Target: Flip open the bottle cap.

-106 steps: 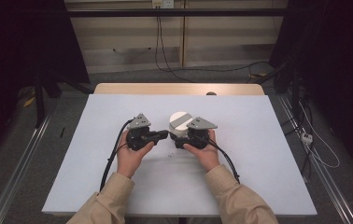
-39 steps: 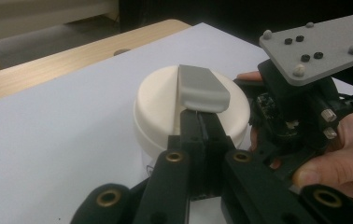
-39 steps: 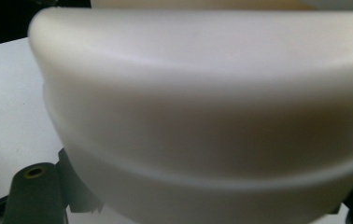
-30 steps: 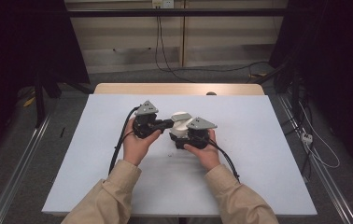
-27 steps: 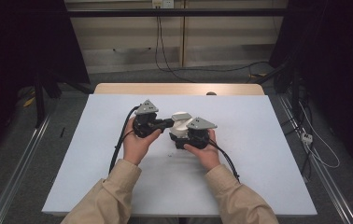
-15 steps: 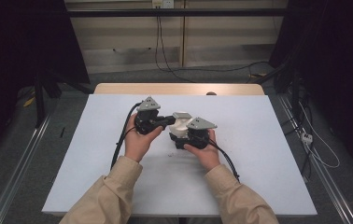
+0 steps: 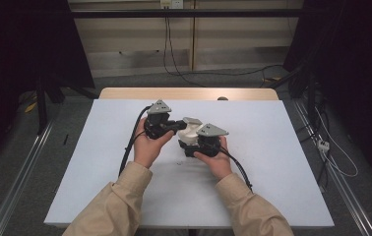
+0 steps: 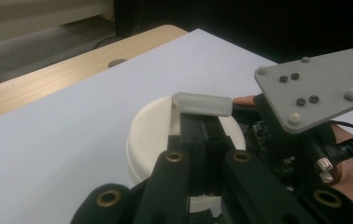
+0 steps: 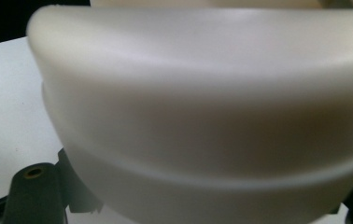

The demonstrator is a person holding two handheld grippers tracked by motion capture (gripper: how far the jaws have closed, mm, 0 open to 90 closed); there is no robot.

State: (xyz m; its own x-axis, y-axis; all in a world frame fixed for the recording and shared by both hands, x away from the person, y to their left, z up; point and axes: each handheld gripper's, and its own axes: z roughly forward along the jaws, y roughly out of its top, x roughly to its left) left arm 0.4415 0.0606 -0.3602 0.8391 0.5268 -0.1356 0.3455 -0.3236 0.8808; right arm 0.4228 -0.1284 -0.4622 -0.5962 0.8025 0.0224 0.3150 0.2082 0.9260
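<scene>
A round cream-white container stands near the middle of the white table. My right gripper is shut on the container's side; in the right gripper view its curved wall sits right up against the camera between the jaws. My left gripper reaches in from the left over the container's top. Its jaws are pressed together on a small frosted white piece, held just above the flat top of the container. The right gripper's grey plate is close on the right.
Black cables trail from both grippers over the table toward the person. A bare wooden strip runs along the table's far edge. Metal rails and floor cables flank the table.
My left gripper has moved away from the person and turned right, bringing its tips over the container's top. The right gripper and container have stayed put.
</scene>
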